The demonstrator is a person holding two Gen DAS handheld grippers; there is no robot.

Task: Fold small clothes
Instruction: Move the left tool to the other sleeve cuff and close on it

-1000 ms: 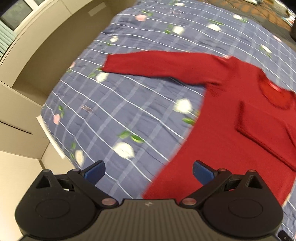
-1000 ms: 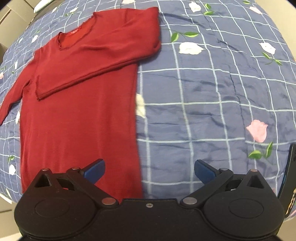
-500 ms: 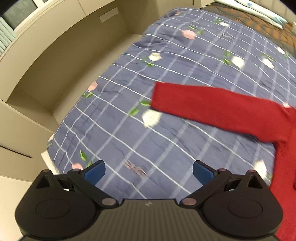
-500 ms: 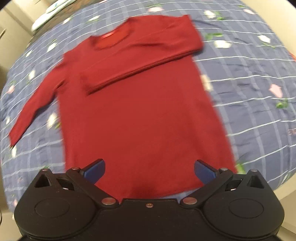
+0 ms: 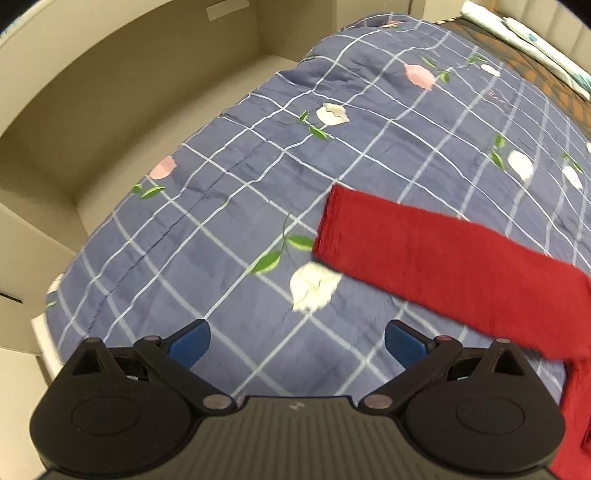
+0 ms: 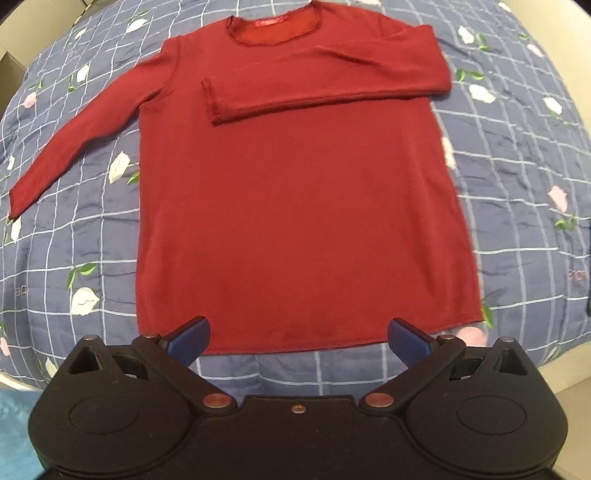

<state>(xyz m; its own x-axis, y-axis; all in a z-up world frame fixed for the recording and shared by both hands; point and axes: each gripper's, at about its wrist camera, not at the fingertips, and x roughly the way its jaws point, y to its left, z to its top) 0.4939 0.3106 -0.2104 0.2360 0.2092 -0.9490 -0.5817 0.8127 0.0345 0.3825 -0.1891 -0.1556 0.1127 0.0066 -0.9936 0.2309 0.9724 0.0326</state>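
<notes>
Two grippers hang above a bed, each with its jaws spread wide and nothing between them. One dark red long-sleeved knit sweater (image 6: pixel 295 192) lies flat, front up, on the blue quilted bedspread with a white grid and printed flowers (image 6: pixel 517 177), its round neckline (image 6: pixel 275 31) at the far side and its bottom hem (image 6: pixel 295 347) nearest the right gripper (image 6: pixel 297 338). In the right wrist view, the sleeve on the right side of the garment (image 6: pixel 325 86) is folded across the chest, its cuff ending short of the opposite shoulder. The other sleeve (image 6: pixel 77 136) lies stretched out to the left and toward the near side, flat on the bedspread, its cuff close to the left edge of the view. The right gripper's blue-padded fingertips (image 6: pixel 190 338) sit just over the hem line, apart from the cloth.

From the left wrist view, the left gripper (image 5: pixel 297 341) is over bare bedspread (image 5: pixel 221 206), and the outstretched sleeve (image 5: pixel 443 258) runs in from the right, its cuff (image 5: pixel 327 225) ahead of the right-hand blue fingertip (image 5: pixel 404 341) and near a white printed flower (image 5: pixel 314 286). Beige panelled walls (image 5: pixel 129 92) stand past the bed's far edge, and a patterned brown cover (image 5: pixel 546 74) shows at the upper right.
</notes>
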